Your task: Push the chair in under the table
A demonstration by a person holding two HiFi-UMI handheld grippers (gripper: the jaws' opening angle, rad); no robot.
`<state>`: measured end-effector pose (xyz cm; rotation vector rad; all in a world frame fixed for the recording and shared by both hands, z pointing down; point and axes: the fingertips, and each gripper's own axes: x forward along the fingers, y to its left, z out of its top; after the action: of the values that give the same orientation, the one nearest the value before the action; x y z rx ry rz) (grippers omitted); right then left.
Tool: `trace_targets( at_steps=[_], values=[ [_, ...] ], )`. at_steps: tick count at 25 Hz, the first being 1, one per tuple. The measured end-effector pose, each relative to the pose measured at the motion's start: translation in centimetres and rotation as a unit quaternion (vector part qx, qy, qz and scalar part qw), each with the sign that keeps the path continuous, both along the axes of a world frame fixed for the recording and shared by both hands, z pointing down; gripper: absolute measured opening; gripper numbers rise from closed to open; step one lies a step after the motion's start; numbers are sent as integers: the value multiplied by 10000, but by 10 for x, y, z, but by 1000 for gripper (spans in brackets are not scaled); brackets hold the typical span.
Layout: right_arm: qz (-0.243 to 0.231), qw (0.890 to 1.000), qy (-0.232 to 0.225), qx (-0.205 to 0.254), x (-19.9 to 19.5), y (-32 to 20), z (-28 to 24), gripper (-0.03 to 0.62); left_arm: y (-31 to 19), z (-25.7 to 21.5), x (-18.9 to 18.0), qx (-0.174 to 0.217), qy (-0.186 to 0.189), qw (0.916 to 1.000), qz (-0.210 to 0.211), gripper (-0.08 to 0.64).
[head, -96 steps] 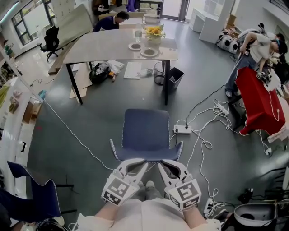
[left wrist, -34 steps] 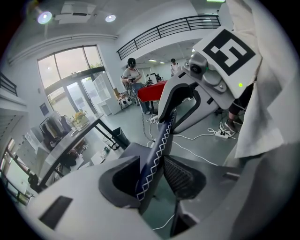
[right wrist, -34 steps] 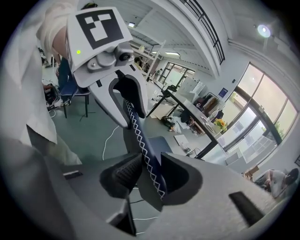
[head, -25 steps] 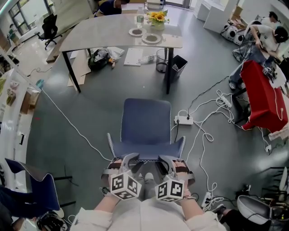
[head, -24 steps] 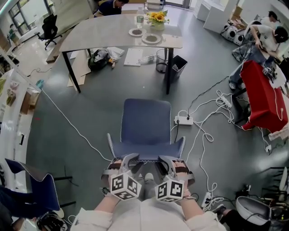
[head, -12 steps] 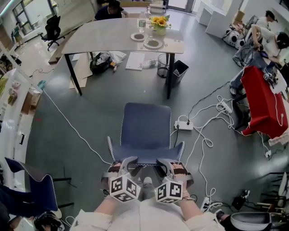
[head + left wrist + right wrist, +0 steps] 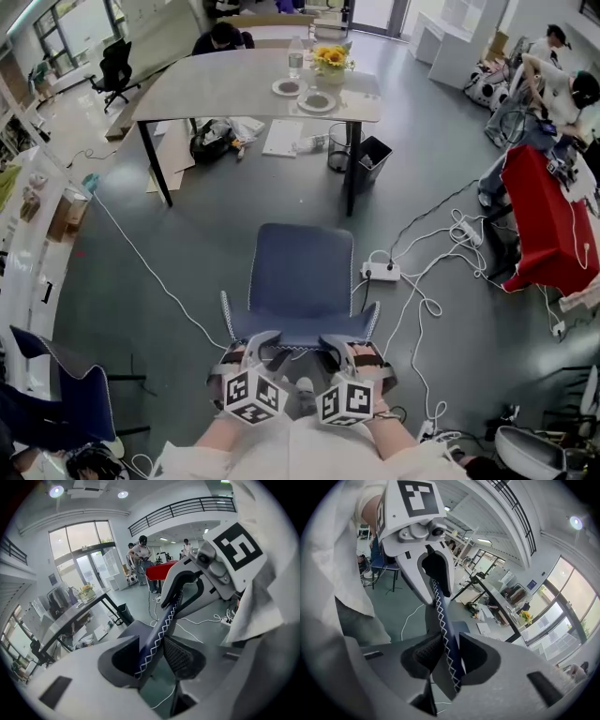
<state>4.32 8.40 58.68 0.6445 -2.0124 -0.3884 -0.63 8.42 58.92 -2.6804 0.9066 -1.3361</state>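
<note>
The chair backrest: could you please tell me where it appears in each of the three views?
Head view: chair backrest at lower centre, just above the marker cubes.
Left gripper view: at centre, its stitched edge running diagonally up to the right.
Right gripper view: at centre, its stitched edge running up to the left.
Shared landmark: the table with flowers; left and right in the gripper views.

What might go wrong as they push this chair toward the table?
The power strip and white cables lie close beside the chair; a leg might catch them. The left gripper and right gripper pinch only its backrest's thin top edge, so they may slip. A hard bump against the table might topple the flower vase.
</note>
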Motion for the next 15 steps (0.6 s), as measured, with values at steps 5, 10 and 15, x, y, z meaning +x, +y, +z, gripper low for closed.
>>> trace_targets(
  at_steps=[5, 10, 15],
  values=[
    [-128, 9999, 0, 3, 6, -1, -1, 100, -1, 0, 6, 67, -18, 10000, -66, 161],
    [-169, 9998, 23, 32, 8, -1, 2, 100, -1, 0, 9, 21, -8, 10000, -84, 161],
    [-147, 9999, 60, 40, 13, -16, 1, 100, -14, 0, 13, 32, -20, 9999, -142, 161]
  ],
)
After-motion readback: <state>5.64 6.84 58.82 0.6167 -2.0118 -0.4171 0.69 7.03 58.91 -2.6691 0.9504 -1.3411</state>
